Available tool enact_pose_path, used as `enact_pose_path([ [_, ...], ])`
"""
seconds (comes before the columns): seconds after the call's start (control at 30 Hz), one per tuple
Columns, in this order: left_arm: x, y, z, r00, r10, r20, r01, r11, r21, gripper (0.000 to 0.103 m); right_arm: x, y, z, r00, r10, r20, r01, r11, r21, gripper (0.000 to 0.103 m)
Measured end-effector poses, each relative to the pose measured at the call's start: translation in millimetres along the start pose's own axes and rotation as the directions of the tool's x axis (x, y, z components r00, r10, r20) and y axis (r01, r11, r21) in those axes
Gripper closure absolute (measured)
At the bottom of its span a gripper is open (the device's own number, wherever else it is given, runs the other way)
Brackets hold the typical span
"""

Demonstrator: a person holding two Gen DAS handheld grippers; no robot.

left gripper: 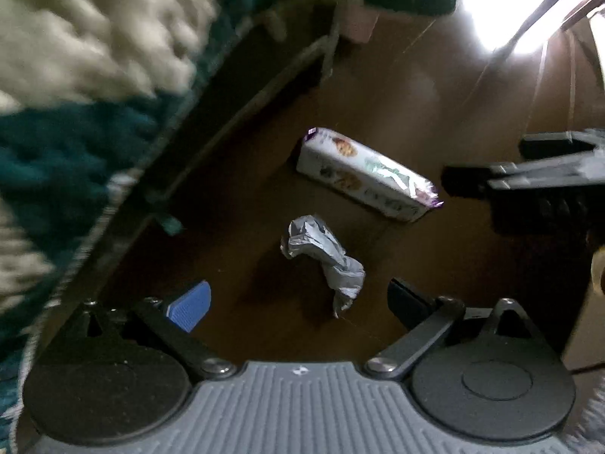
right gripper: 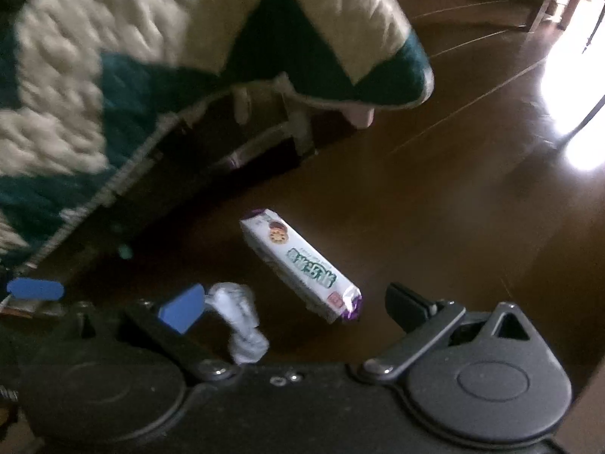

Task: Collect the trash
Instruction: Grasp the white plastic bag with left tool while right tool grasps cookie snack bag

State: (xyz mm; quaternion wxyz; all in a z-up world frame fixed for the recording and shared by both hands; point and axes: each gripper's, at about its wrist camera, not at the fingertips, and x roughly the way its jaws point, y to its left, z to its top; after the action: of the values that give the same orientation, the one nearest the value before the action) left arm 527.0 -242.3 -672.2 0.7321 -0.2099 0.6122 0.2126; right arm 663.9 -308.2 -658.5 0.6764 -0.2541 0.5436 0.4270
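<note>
Left wrist view: the left gripper (left gripper: 298,302) has its jaws spread wide, nothing between the pads. A crumpled wrapper (left gripper: 323,261) lies on the brown floor (left gripper: 435,113) at frame centre, just above the gripper. A biscuit packet (left gripper: 368,174) lies near it, toward the upper right. A quilt (left gripper: 87,75) fills the upper left.

Right wrist view: the right gripper (right gripper: 293,306) has its jaws spread, empty. The wrapper (right gripper: 242,321) sits at lower left beside the blue pad; the packet (right gripper: 302,268) lies at centre.

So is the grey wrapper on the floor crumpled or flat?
Crumpled: the grey wrapper lies twisted and bunched on the floor, unlike the smooth biscuit packet beside it.
</note>
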Motion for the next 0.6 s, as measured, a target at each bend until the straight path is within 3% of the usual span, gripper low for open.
enact_pose_path([
  [0.3,114,-20,-7,0.996,0.006,-0.093,-0.013,0.997,-0.075,0.003,115,-10,-4,0.997,-0.015,-0.072,0.006,0.994,-0.113,0.002],
  [0.6,167,-44,-24,0.993,0.006,-0.116,-0.005,1.0,0.001,0.003,162,6,-12,0.997,-0.034,-0.065,0.015,0.963,-0.268,0.014],
])
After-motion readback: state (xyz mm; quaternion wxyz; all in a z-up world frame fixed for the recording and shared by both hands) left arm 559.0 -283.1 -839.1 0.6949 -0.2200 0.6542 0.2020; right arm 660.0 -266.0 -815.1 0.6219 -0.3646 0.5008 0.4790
